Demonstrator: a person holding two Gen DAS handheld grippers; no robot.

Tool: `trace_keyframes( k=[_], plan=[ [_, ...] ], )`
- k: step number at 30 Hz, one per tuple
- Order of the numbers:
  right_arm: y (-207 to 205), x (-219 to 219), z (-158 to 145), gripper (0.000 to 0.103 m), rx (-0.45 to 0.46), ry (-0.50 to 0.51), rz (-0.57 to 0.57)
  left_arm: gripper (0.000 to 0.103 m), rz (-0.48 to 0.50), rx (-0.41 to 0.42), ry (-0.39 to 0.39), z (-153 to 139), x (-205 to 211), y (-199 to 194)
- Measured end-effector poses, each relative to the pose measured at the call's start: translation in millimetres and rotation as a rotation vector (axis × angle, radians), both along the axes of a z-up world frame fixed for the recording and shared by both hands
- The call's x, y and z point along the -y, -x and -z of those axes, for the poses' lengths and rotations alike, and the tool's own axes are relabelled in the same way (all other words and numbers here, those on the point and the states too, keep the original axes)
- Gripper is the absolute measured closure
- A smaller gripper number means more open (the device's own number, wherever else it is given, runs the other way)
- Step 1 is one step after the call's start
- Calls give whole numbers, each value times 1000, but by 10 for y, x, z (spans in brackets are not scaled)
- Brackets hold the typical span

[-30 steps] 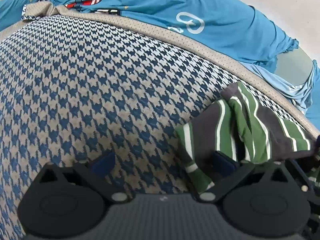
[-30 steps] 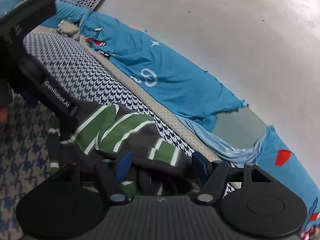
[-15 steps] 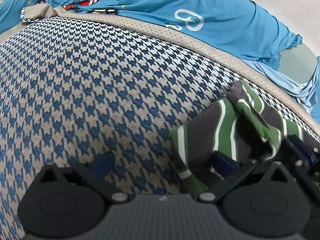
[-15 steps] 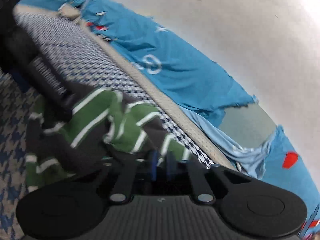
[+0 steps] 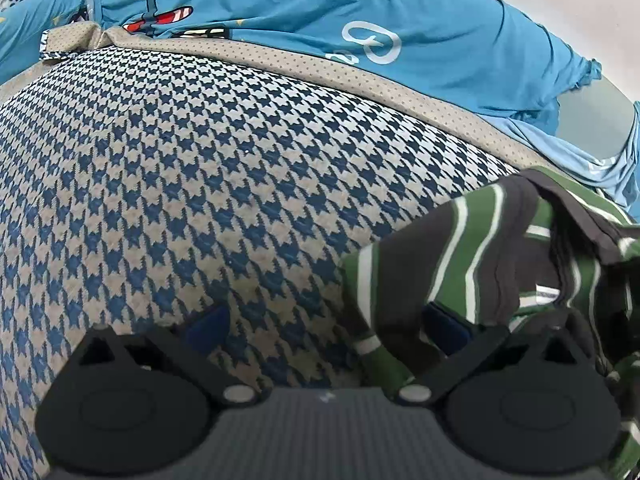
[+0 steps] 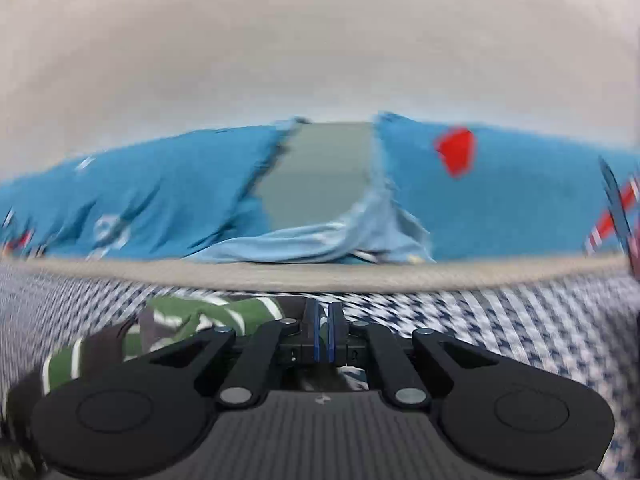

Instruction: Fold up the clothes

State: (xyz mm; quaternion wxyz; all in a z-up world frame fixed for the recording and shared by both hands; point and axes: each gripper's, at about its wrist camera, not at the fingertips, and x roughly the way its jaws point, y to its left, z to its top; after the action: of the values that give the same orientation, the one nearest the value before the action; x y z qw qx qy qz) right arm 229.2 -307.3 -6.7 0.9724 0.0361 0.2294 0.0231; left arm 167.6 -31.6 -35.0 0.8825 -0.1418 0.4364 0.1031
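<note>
A green, dark grey and white striped garment lies bunched on the houndstooth-patterned surface, at the right of the left wrist view. My left gripper is open, low over the surface; its right finger rests against the garment's edge. In the blurred right wrist view the striped garment trails to the lower left. My right gripper is shut, its pads nearly together; the garment runs under its left side, but whether cloth is pinched between the pads is hidden.
A blue printed sheet with planes and letters lies beyond the beige border of the surface. A grey-green panel shows through a gap in the sheet. A pale wall rises behind.
My right gripper has closed on the garment area and swung right, so its view now faces the sheet and wall. The striped garment has shifted and bunched. My left gripper has stayed open and nearly still.
</note>
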Motion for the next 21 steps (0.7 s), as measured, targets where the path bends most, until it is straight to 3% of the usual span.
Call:
trace_keyframes(
  k=[10, 17, 21],
  plan=[
    [-107, 687, 28, 101, -75, -184, 286, 0, 47, -6, -8, -14, 88, 30],
    [-43, 546, -78, 99, -75, -207, 132, 0, 8, 5, -22, -45, 23, 20],
    [10, 374, -122, 92, -77, -210, 1, 0, -21, 30, -15, -66, -54, 19]
  ],
)
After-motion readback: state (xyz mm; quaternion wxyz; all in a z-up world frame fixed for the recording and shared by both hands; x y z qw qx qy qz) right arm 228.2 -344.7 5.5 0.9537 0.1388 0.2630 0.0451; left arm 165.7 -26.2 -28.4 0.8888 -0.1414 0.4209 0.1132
